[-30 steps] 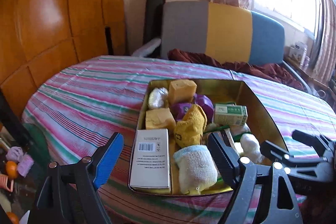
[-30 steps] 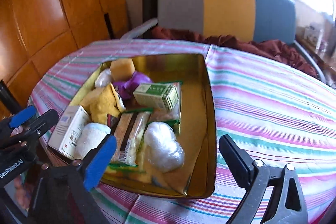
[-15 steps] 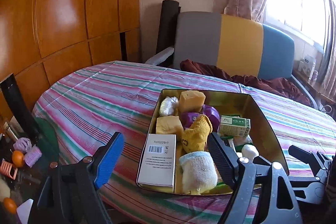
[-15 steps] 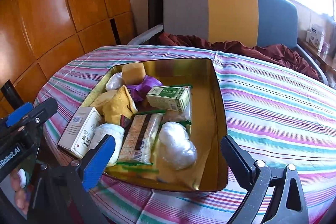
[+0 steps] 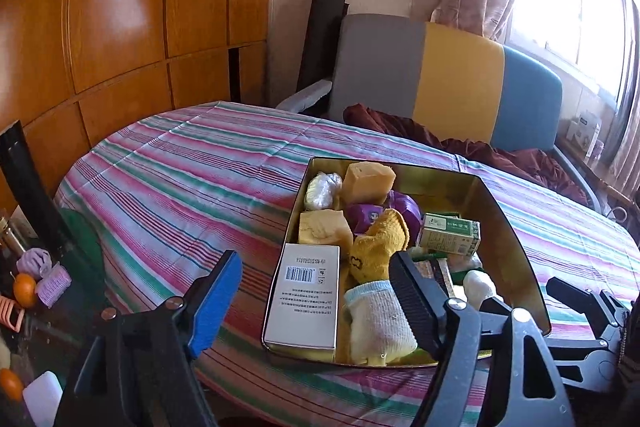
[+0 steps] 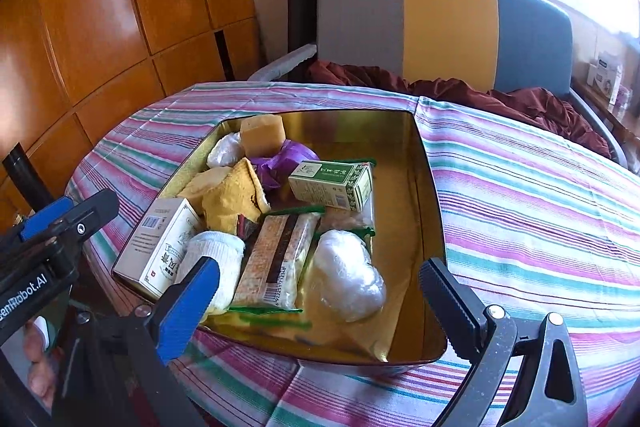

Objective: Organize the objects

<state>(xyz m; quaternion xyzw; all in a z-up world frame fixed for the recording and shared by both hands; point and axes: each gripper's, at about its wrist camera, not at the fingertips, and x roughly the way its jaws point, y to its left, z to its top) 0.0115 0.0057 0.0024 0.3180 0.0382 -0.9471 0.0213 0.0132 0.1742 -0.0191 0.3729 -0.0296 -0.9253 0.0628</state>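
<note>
A gold metal tray (image 5: 508, 223) (image 6: 424, 163) sits on the striped tablecloth and holds several items: a white box (image 5: 304, 299) (image 6: 160, 247), a white sock (image 5: 380, 319) (image 6: 212, 259), a yellow sock (image 5: 376, 247) (image 6: 232, 203), a green box (image 5: 450, 234) (image 6: 332, 183), a snack packet (image 6: 276, 259) and a white plastic-wrapped bundle (image 6: 348, 275). My left gripper (image 5: 316, 299) is open and empty, held back from the tray's near edge. My right gripper (image 6: 320, 299) is open and empty, over the tray's near edge.
The round table (image 5: 192, 171) carries a pink, green and white striped cloth. A grey, yellow and blue chair (image 5: 448, 83) with a dark red cloth stands behind it. Wooden panels line the left wall. Small items lie on a low surface (image 5: 28, 287) at the left.
Both grippers have pulled back and up from the tray, so more of the table and room shows. Both stay open and empty. The tray's contents have not moved.
</note>
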